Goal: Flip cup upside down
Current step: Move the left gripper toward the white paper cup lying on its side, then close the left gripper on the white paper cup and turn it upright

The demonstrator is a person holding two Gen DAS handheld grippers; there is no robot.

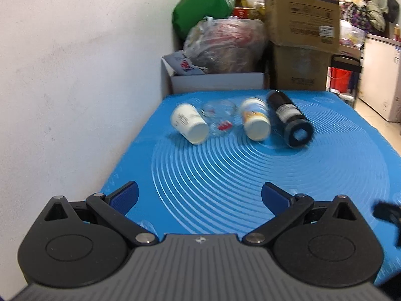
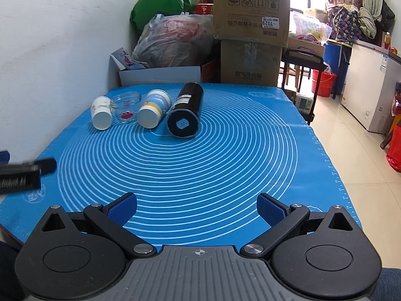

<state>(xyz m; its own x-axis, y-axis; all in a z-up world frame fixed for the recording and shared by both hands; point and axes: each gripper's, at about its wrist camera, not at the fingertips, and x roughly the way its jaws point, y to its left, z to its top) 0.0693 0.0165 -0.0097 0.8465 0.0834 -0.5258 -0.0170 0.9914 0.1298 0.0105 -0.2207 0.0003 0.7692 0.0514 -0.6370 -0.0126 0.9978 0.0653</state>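
Lying on their sides along the blue mat (image 2: 225, 150): four cups (image 2: 101, 113), both grippers' fingers (image 1: 125, 197) spread, empty.

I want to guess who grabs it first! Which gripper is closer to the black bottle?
Hard to call, perhaps right. The black bottle lies almost straight ahead of the right gripper, but ahead and rightward of the left gripper.

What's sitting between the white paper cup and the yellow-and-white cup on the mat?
A clear glass cup with a red mark, between the white cup and the yellow-and-white cup; clearest in the right wrist view.
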